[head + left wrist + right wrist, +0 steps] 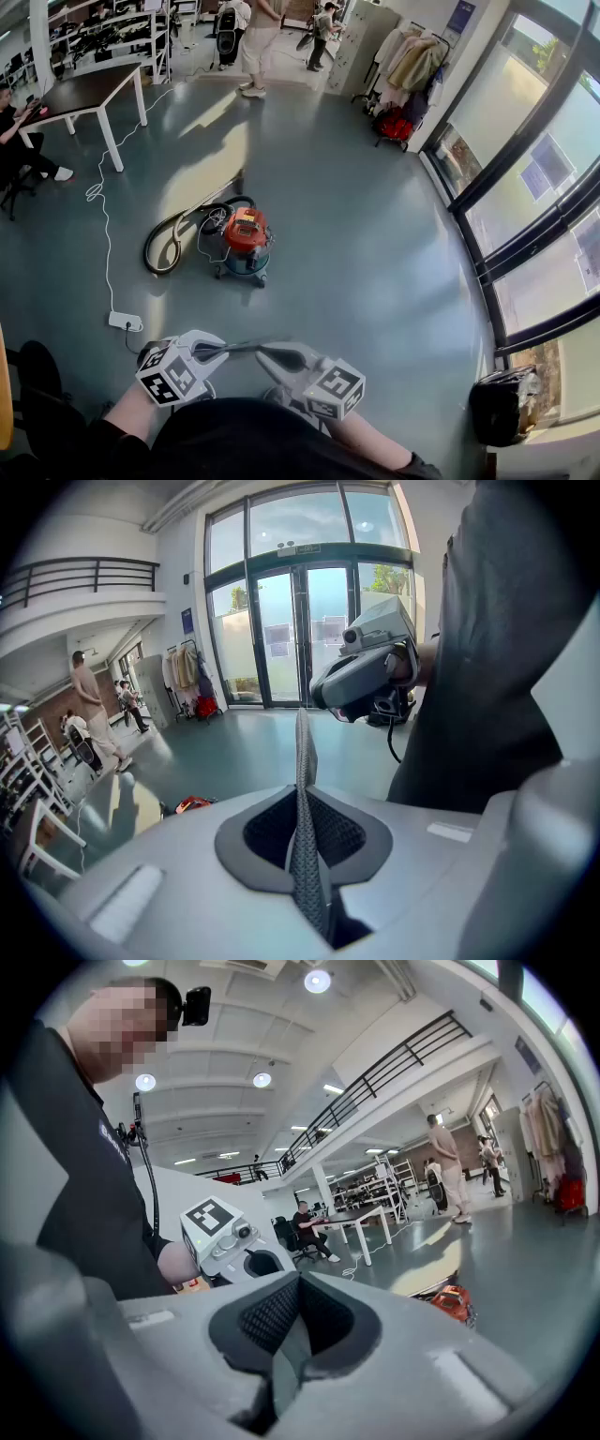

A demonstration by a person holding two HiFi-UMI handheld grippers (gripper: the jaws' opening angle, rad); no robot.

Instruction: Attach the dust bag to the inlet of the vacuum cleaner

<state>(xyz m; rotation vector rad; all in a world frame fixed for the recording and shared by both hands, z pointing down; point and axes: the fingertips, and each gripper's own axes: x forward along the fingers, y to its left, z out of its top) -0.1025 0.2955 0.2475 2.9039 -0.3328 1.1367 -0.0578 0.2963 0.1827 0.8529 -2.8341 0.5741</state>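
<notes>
The vacuum cleaner (246, 242), with a red top on a dark teal drum and a grey hose (169, 239) curled at its left, stands on the floor a few steps ahead. It shows small in the left gripper view (192, 804) and in the right gripper view (453, 1302). I hold both grippers close to my body, low in the head view, tips turned toward each other. The left gripper (246, 347) (302, 733) is shut, its pads together with nothing seen between them. The right gripper (267, 353) (298, 1283) is shut and empty. No dust bag is in view.
A white power strip (125, 322) with a long white cable lies left of the vacuum. A dark table (84, 94) stands at far left, a clothes rack (408, 66) at far right. Glass walls run along the right, with a black bin (502, 403) by them. People stand far back.
</notes>
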